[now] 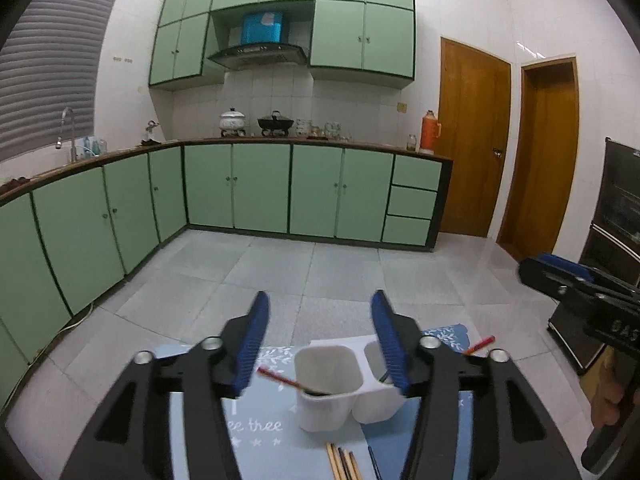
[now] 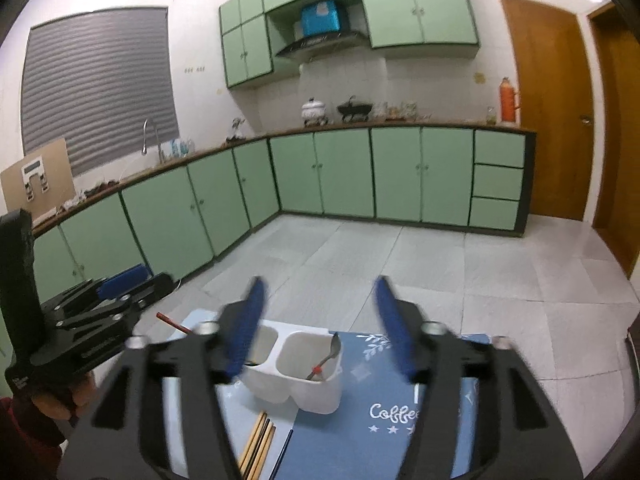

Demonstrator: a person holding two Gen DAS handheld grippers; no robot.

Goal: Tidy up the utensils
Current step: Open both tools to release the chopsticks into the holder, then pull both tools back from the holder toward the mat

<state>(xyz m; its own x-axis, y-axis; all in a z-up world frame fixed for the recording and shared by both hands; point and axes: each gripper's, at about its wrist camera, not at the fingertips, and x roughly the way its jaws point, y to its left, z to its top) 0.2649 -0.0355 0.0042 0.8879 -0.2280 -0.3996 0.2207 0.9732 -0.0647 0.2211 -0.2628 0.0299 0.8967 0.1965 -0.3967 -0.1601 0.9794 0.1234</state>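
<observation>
White two-compartment holder (image 2: 298, 376) on blue mat (image 2: 384, 432): spoon (image 2: 330, 354) in right compartment; loose chopsticks (image 2: 258, 446) beside it; left gripper (image 1: 320, 346), right gripper (image 2: 320, 328) both spread, empty

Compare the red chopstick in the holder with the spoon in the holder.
The red chopstick is a thin straight stick; the spoon is metal with a rounded bowl. The red chopstick stands in the left compartment, leaning left past the rim; the spoon stands in the right one, bowl up. Both lean inside the white holder.
</observation>
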